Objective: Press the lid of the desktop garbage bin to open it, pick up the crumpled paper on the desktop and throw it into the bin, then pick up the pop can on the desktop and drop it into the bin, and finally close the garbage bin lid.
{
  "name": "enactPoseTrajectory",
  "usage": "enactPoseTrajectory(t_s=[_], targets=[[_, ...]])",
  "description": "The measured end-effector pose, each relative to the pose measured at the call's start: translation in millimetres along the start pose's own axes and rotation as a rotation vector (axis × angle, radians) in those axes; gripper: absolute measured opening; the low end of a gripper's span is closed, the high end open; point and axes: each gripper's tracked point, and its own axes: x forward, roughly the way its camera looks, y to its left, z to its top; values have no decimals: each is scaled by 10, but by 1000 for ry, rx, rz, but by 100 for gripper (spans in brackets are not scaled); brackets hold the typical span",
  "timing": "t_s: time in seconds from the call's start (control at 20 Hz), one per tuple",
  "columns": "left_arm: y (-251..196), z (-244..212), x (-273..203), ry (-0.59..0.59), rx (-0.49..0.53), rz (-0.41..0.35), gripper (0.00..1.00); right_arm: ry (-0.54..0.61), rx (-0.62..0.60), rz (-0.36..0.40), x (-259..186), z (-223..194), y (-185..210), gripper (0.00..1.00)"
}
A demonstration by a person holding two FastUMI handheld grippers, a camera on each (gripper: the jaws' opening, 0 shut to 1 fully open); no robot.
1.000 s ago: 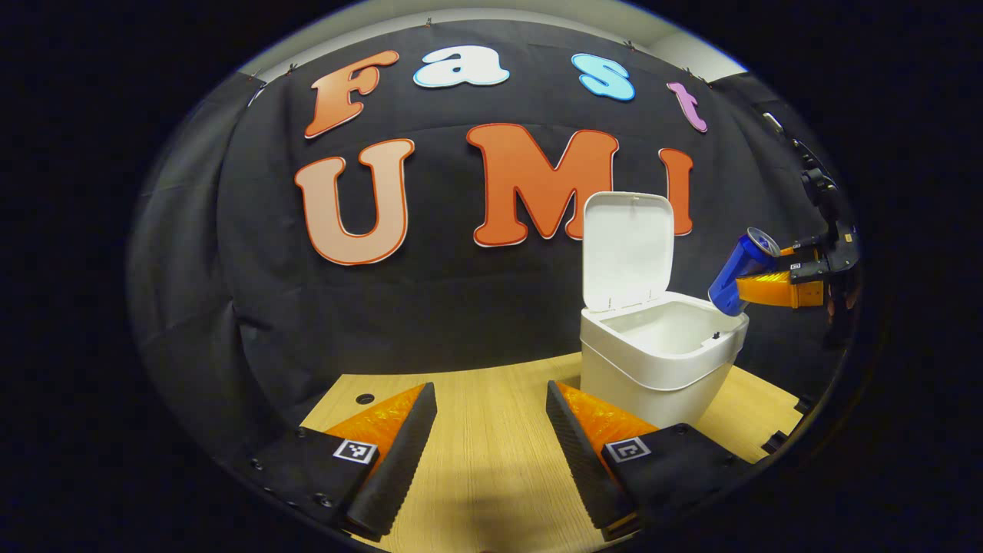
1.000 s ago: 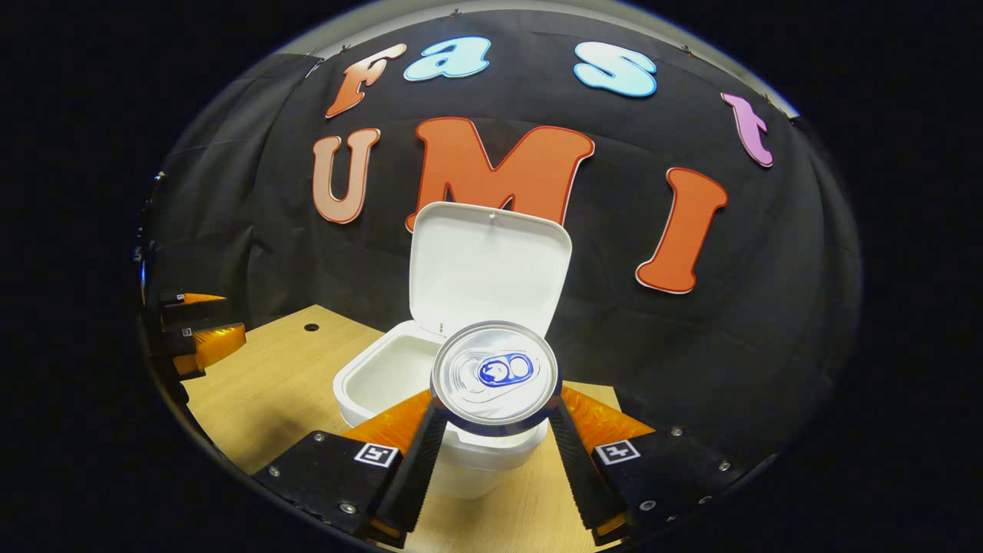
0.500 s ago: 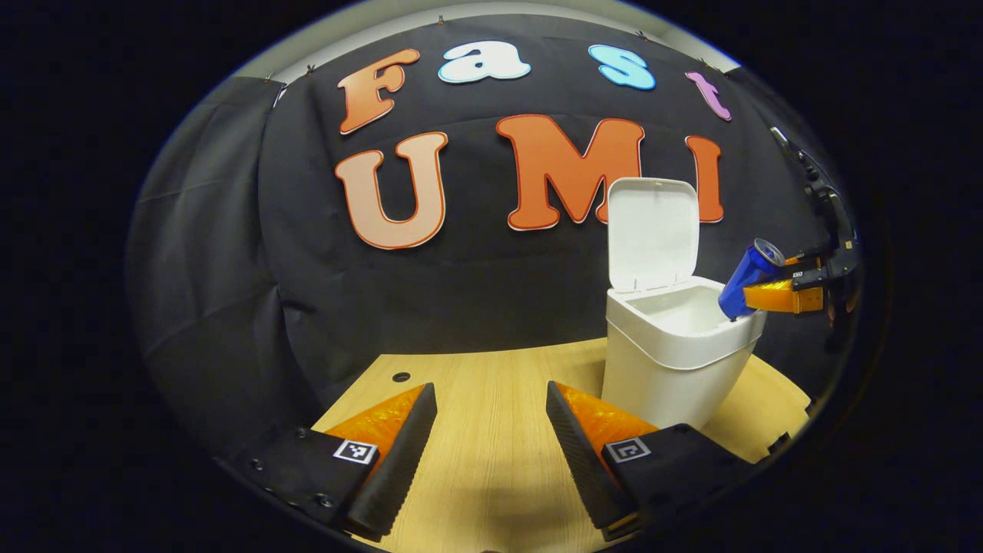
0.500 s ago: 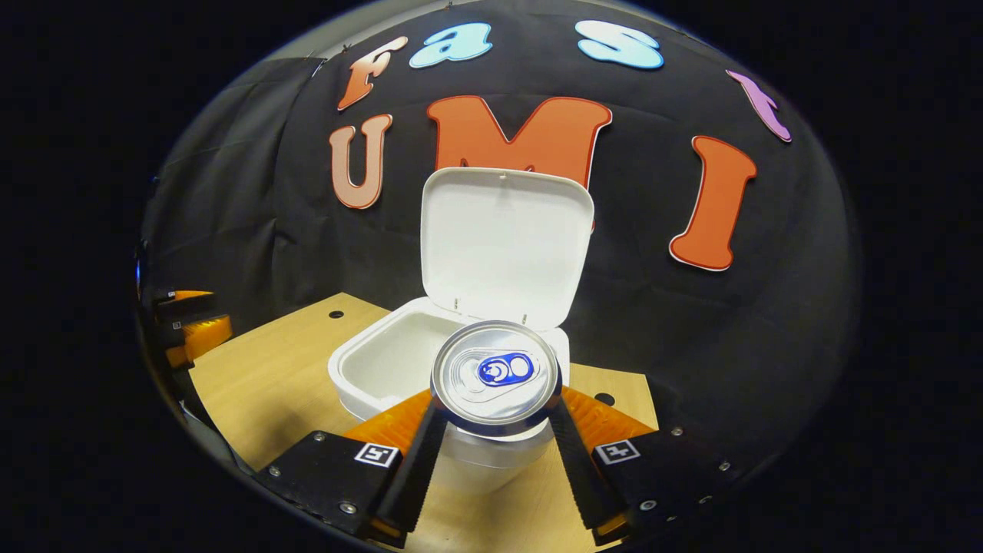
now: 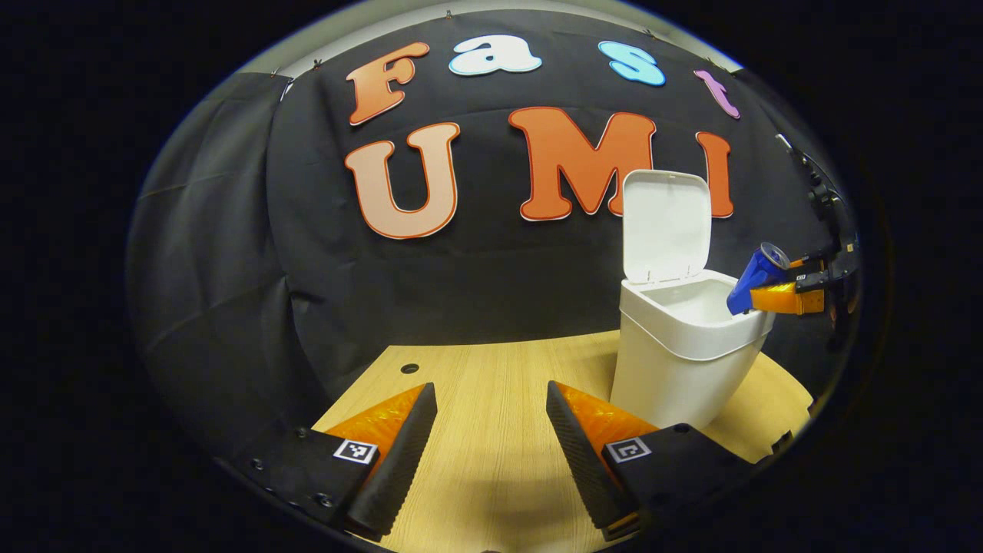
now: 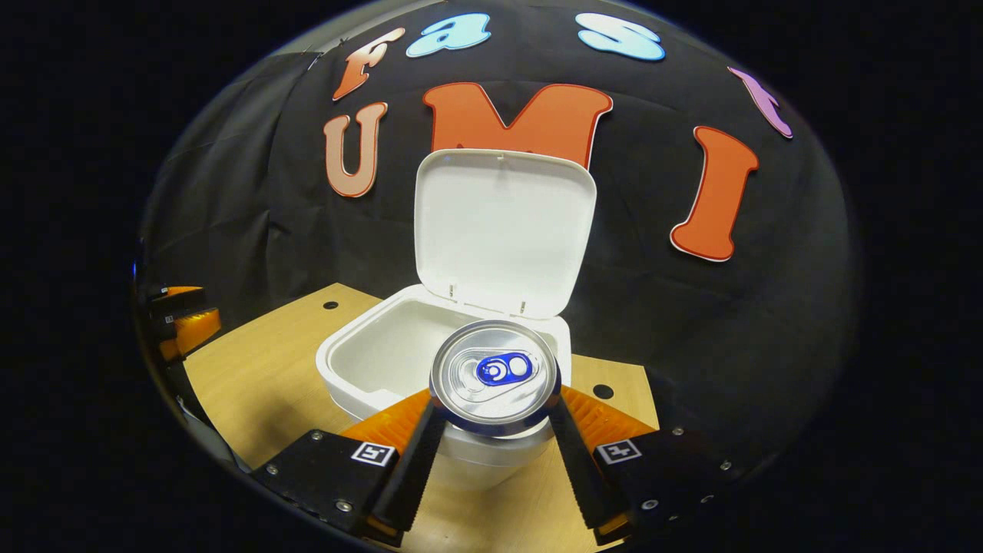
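The white bin [image 5: 683,361] stands on the wooden desk with its lid [image 5: 665,223] swung upright. In the right gripper view the bin [image 6: 361,369] lies just below and ahead, lid [image 6: 503,230] up. My right gripper [image 6: 495,430] is shut on the blue pop can [image 6: 495,376], whose silver top faces the camera. From the left gripper view the can [image 5: 756,278] hangs tilted over the bin's right rim, held by the right gripper [image 5: 768,296]. My left gripper [image 5: 491,430] stays open over the desk, left of the bin, holding nothing.
The wooden desk [image 5: 491,384] has small round holes [image 5: 409,369] near its back edge. The black cloth wall rises close behind the bin. The left gripper [image 6: 180,322] sits far off at the left edge of the right gripper view.
The right gripper has carried the can closer over the bin's opening. The left gripper's view has drawn back and turned, so the bin sits farther right and smaller.
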Motion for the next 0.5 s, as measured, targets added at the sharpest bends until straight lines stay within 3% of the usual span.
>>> enactPoseTrajectory(t_s=[0.5], targets=[[62, 140, 222, -44, -9, -44, 92, -140, -38, -83, 43, 824, -81, 88]])
